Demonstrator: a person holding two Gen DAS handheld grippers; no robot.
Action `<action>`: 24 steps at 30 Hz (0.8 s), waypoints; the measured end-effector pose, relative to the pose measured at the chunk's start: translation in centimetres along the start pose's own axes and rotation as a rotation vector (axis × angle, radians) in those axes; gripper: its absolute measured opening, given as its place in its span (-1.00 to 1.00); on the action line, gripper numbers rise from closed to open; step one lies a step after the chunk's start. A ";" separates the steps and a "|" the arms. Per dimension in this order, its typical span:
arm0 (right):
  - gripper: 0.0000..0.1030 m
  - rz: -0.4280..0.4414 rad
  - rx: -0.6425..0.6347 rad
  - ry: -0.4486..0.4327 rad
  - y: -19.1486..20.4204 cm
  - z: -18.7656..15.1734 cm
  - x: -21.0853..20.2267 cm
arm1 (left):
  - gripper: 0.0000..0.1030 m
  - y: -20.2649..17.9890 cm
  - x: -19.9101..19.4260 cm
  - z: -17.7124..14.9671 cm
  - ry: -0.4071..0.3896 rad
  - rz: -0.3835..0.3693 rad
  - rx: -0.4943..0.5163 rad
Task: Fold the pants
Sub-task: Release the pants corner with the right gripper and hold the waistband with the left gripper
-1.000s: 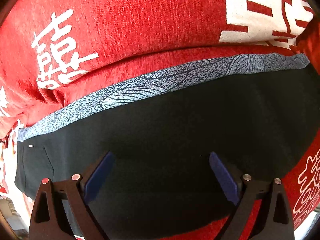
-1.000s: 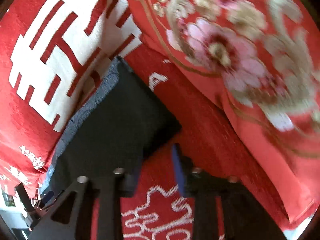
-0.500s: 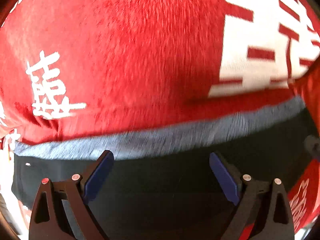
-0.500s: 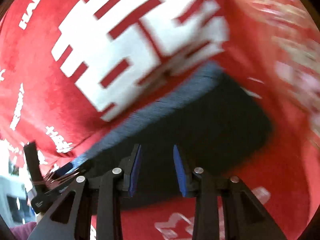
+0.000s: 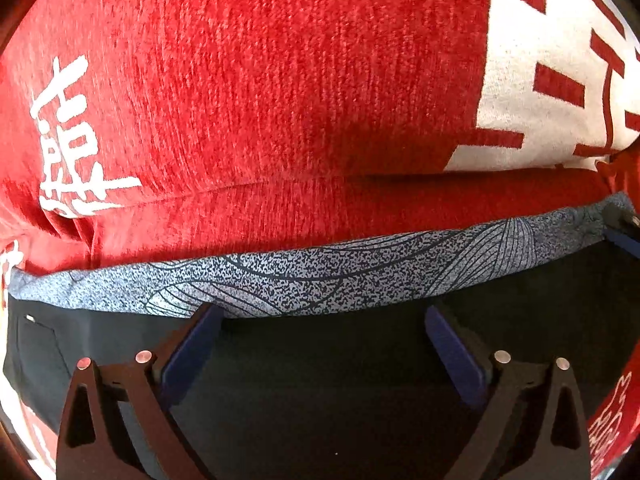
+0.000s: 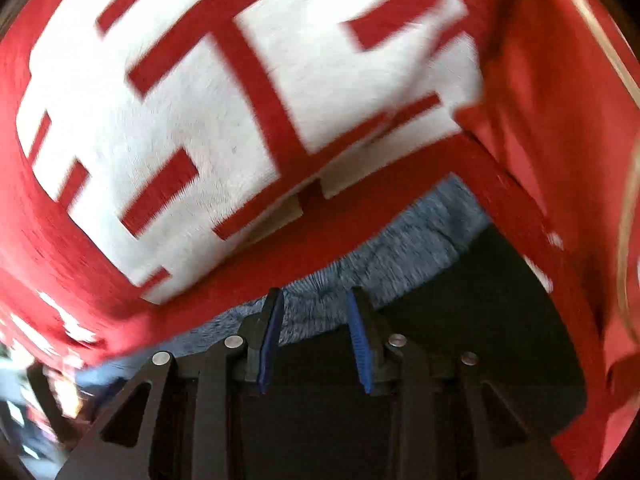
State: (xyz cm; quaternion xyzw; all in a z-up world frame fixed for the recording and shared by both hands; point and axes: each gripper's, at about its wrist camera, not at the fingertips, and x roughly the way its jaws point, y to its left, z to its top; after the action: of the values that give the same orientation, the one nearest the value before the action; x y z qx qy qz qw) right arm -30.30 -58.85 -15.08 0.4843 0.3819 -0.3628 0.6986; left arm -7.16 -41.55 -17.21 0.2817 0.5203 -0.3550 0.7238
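Note:
Black pants (image 5: 328,380) with a grey patterned side stripe (image 5: 320,276) lie flat on a red cloth (image 5: 260,100). My left gripper (image 5: 320,320) is wide open, its blue pads just over the black cloth at the stripe's near edge. My right gripper (image 6: 314,312) is open with a narrow gap, hovering over the pants (image 6: 460,340) by the grey stripe (image 6: 400,256) at the pants' end. The right gripper's tip also shows at the right edge of the left wrist view (image 5: 624,228). Neither holds cloth.
The red cloth carries large white characters (image 6: 200,120) behind the pants and smaller white characters (image 5: 68,148) at the left. A raised red fold (image 6: 560,120) stands at the right of the pants' end.
Both grippers moved forward over the pants toward the grey stripe. The right gripper swung left from the pants' corner onto the pants and opened a little wider.

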 end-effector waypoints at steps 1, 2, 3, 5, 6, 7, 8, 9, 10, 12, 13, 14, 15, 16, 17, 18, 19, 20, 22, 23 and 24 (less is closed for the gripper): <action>-0.28 0.014 0.012 0.006 -0.3 -0.3 -0.6 | 0.98 0.0 0.0 0.0 0.004 -0.004 -0.003; -0.23 0.036 0.016 0.012 -0.5 -1.0 -1.3 | 0.99 0.0 0.0 0.1 0.006 -0.005 -0.003; -0.20 0.057 0.018 0.019 -0.6 -1.7 -1.9 | 0.99 0.0 -0.1 0.2 0.006 -0.006 -0.001; -0.11 0.102 0.028 0.039 -1.3 -3.6 -3.2 | 0.98 0.0 0.1 0.2 0.003 -0.009 0.006; -0.10 0.121 0.039 0.050 -1.8 -4.7 -4.0 | 0.99 0.2 0.3 0.3 0.003 -0.013 0.008; -0.09 0.132 0.058 0.061 -2.4 -5.8 -4.5 | 0.99 0.3 0.3 0.3 0.005 -0.019 0.008; -0.09 0.136 0.072 0.067 -2.8 -6.6 -4.8 | 0.99 0.7 0.5 0.4 0.006 -0.022 0.008; -0.09 0.144 0.098 0.073 -3.5 -7.6 -5.1 | 0.99 0.7 0.5 0.5 0.007 -0.025 0.009; -0.09 0.151 0.123 0.075 -4.3 -8.2 -5.6 | 0.99 0.7 0.5 0.4 0.007 -0.027 0.011; -0.09 0.168 0.185 0.084 -5.4 -10.1 -6.1 | 0.99 0.6 0.4 0.4 0.007 -0.027 0.010; -0.08 0.171 0.209 0.091 -5.9 -10.5 -6.5 | 0.99 0.6 0.4 0.4 0.008 -0.026 0.010; -0.08 0.174 0.231 0.095 -6.5 -11.1 -6.6 | 0.99 0.5 0.4 0.4 0.011 -0.024 0.009; -0.08 0.176 0.249 0.095 -7.3 -12.0 -6.9 | 0.99 0.5 0.4 0.3 0.013 -0.023 0.008; -0.08 0.174 0.262 0.097 -7.8 -12.5 -7.0 | 0.99 0.4 0.4 0.4 0.018 -0.020 0.008; -0.08 0.175 0.271 0.100 -8.4 -12.8 -7.4 | 0.99 0.4 0.4 0.4 0.025 -0.017 0.008; -0.08 0.178 0.281 0.103 -8.8 -13.0 -7.4 | 0.98 -0.1 0.0 0.5 0.028 -0.014 0.009; -0.08 0.184 0.291 0.103 -9.1 -13.3 -7.5 | 0.98 -0.1 -0.1 0.6 0.035 -0.008 0.011; -0.08 0.190 0.296 0.102 -9.4 -13.4 -7.5 | 0.98 -0.6 -0.7 0.6 0.038 -0.002 0.014; -0.08 0.205 0.304 0.096 -9.9 -13.6 -7.7 | 0.98 -1.1 -1.6 0.7 0.035 0.012 0.029; -0.08 0.214 0.311 0.089 -10.2 -13.7 -7.8 | 0.98 -1.3 -1.9 0.6 0.033 0.014 0.036; -0.08 0.222 0.315 0.088 -10.0 -13.3 -7.4 | 0.98 -1.6 -2.2 0.5 0.032 0.012 0.044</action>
State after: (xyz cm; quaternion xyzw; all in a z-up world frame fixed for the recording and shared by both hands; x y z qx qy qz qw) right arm -44.81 -47.79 -15.76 0.6421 0.2948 -0.3176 0.6324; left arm -8.58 -42.39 -15.02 0.3061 0.5222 -0.3577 0.7111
